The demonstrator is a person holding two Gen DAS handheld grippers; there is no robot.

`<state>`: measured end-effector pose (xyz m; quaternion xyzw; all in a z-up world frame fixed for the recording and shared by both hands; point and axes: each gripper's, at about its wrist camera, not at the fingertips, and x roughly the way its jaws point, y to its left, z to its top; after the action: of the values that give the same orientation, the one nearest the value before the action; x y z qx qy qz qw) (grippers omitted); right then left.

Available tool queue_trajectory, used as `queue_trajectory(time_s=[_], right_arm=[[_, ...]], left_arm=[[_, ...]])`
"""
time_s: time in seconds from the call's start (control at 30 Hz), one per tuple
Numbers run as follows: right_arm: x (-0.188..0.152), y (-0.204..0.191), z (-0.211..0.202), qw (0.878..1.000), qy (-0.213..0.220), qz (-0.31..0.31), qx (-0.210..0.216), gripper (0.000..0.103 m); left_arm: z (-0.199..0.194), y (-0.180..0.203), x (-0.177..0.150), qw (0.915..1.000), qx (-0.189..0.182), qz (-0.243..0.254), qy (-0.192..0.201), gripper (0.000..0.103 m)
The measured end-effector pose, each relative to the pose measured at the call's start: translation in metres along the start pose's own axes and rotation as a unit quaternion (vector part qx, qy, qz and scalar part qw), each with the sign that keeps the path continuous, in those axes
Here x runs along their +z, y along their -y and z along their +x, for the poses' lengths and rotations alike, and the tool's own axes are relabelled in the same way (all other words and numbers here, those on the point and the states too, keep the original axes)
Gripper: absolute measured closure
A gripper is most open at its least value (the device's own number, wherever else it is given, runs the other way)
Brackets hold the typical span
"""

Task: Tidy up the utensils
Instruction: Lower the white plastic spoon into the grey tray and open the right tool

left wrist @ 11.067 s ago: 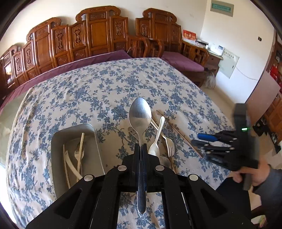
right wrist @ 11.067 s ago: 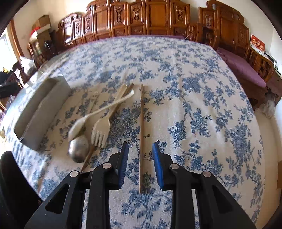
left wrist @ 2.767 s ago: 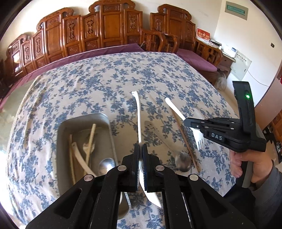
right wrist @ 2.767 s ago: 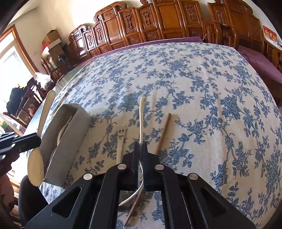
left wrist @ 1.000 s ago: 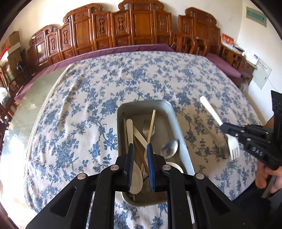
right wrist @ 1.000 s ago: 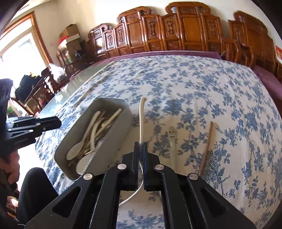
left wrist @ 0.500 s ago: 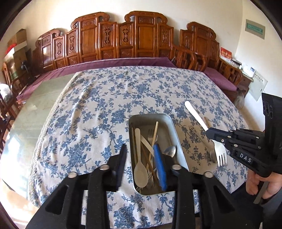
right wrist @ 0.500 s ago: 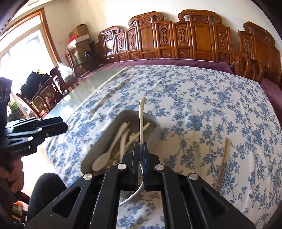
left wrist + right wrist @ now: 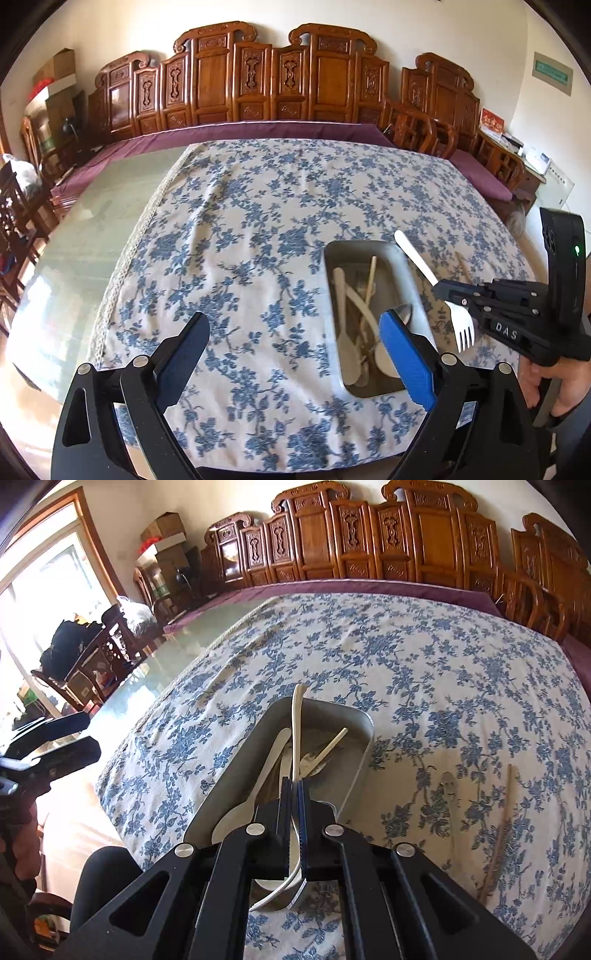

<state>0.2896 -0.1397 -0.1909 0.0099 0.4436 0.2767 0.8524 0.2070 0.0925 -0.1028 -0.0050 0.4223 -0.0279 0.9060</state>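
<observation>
My left gripper (image 9: 291, 328) hangs over bare tablecloth left of the metal tray (image 9: 369, 246); its jaws are opening wide with nothing between them. The tray holds several utensils, among them a white spoon (image 9: 343, 332) and a metal spoon (image 9: 403, 314). My right gripper (image 9: 293, 786) is shut on a white plastic fork (image 9: 295, 723), handle pointing forward over the tray (image 9: 364, 738). From the left wrist view the right gripper (image 9: 456, 297) sits at the tray's right side, the fork (image 9: 421, 264) with its tines hanging down. The left gripper (image 9: 92, 734) shows at the far left.
A metal fork (image 9: 448, 786) and a wooden chopstick (image 9: 498, 830) lie on the floral cloth right of the tray. Bare glass tabletop (image 9: 92, 229) lies left of the cloth. Carved wooden chairs (image 9: 258, 85) line the far side. A hand (image 9: 565, 384) grips the right tool.
The left jaws went from nearly shut around a white spoon to wide apart; the spoon now lies in the tray and the gripper drew off to the left. The right gripper carried its fork over the tray.
</observation>
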Motion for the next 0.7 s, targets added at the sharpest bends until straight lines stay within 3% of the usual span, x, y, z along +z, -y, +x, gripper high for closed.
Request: queue_trajectory(time_s=[0.37,0.7], right_arm=[[0.009,-0.007,0.054,0.999,-0.037,0.035,0.006,0.099],[0.009,-0.017,0.087,0.998,-0.046,0.018,-0.038,0.099]], left_arm=[[0.002,-0.022,-0.008,0.9999,0.002,-0.011,-0.008,0.014],[0.003,-0.029,-0.016,0.9997,0.003,-0.021,-0.009,0.014]])
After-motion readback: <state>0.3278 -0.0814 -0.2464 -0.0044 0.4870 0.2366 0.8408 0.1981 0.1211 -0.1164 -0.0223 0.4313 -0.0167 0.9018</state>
